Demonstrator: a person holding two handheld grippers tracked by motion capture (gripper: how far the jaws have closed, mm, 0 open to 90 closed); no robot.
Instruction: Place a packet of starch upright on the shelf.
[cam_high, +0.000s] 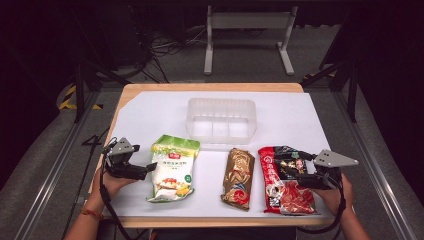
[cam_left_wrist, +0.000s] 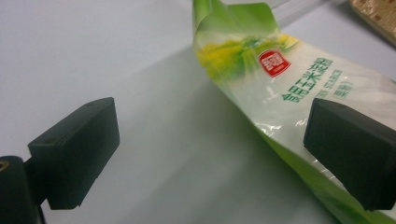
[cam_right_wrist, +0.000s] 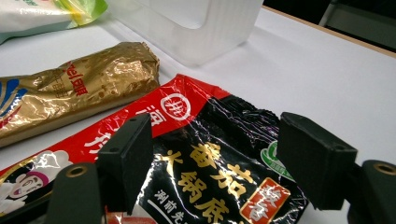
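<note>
Right gripper (cam_right_wrist: 212, 163): hovering over the red-and-black packet (cam_right_wrist: 205, 158), jaws spread wide, gripping nothing.
Left gripper (cam_left_wrist: 210, 154): jaws parted, straddling the green-and-white pouch (cam_left_wrist: 289, 88) edge at three o'clock, not pressing.
Risk: closing on slick film, packet could be slipping or crumpling.
Clear tub (cam_high: 221, 120): waiting at twelve o'clock.

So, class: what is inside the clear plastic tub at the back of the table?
The clear tub looks empty: through its walls only the white sheet and some ribs or dividers show. All three packets lie outside, in front of it. Nothing seems hidden.
</note>
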